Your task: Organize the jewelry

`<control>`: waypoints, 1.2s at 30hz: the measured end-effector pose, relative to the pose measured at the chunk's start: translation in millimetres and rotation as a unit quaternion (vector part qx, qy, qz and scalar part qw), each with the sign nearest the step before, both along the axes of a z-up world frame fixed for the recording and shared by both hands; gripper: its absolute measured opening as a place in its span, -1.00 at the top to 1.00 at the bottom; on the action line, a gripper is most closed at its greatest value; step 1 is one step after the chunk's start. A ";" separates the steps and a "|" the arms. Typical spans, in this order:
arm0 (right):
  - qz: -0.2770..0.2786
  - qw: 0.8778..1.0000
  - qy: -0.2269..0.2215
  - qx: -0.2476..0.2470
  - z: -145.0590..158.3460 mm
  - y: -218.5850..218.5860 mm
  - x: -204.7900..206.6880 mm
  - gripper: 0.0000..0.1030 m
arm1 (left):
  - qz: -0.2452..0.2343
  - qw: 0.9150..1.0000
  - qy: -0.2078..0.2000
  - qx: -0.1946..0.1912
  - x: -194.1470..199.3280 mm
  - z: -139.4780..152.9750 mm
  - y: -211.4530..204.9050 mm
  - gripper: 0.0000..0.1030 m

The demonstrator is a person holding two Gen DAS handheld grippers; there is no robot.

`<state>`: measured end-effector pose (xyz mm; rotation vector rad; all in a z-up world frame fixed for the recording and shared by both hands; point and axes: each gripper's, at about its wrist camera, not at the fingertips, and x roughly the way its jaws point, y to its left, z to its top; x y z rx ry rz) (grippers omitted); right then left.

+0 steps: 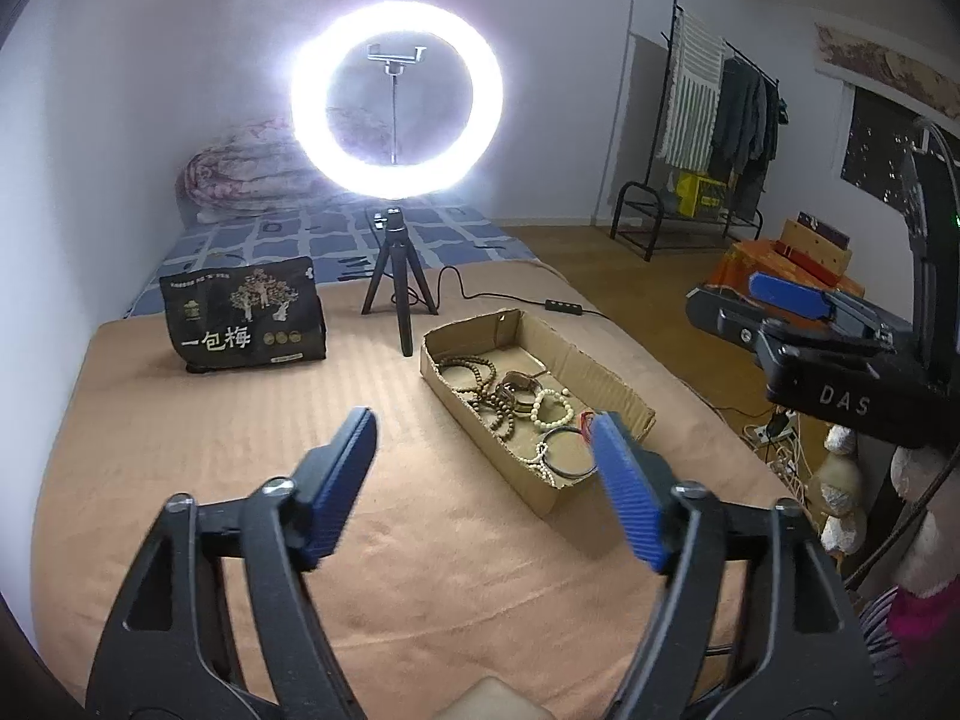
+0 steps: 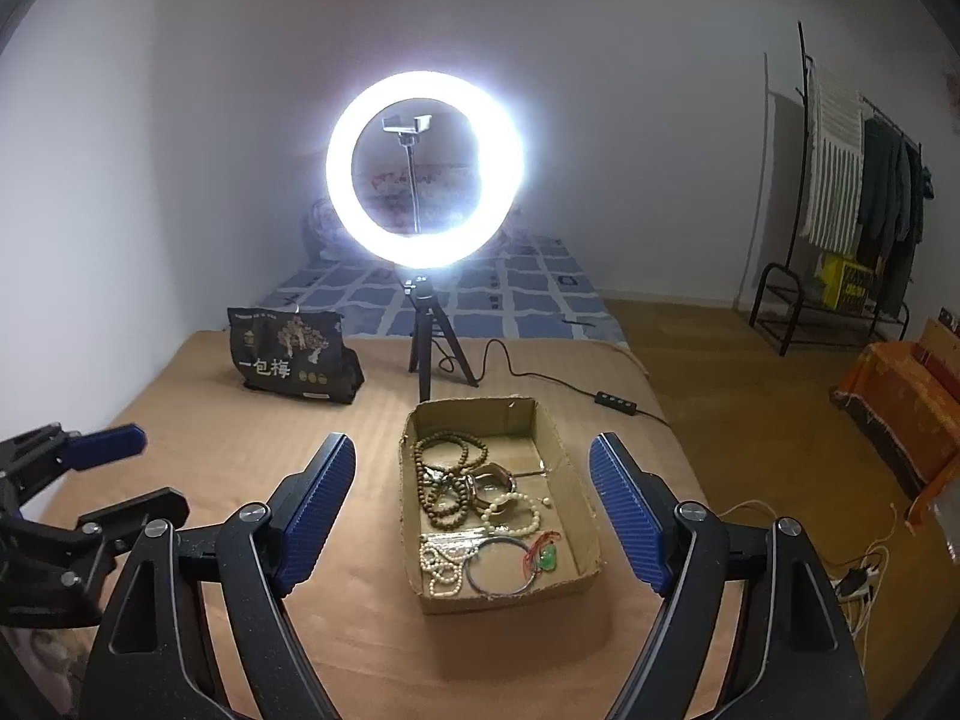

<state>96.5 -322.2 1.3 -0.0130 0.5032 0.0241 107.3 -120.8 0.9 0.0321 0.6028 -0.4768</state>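
The black snack bag (image 2: 294, 360) reads "一包梅"; the right gripper (image 2: 471, 492) carries "DAS" on its body. Both it and the left gripper (image 1: 483, 447) stand apart, holding nothing. The jewelry (image 2: 474, 498) lies in the cardboard box (image 2: 570, 480) mid-bed, near the ring light (image 2: 425, 171). Bare tan blanket (image 1: 240, 450) spreads left of the box; its right edge nears the bed's side.
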 end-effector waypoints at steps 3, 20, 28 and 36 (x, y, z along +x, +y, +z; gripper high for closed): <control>-0.005 1.000 -0.005 -0.008 -1.7 3.4 -7.4 -0.57 | 0.006 1.000 0.001 0.003 -3.6 -2.1 2.5 -0.54; -0.039 0.999 -0.007 -0.033 -12.7 5.8 -11.4 -0.63 | 0.034 0.999 -0.021 0.031 -15.5 -8.5 4.8 -0.97; -0.039 0.999 -0.001 -0.026 -14.9 4.7 -9.8 -0.63 | 0.046 0.998 -0.020 0.036 -13.3 -10.3 6.2 -0.99; -0.035 0.999 0.003 -0.024 -16.2 5.6 -9.4 -0.63 | 0.043 0.998 -0.024 0.037 -14.0 -10.7 5.7 -0.99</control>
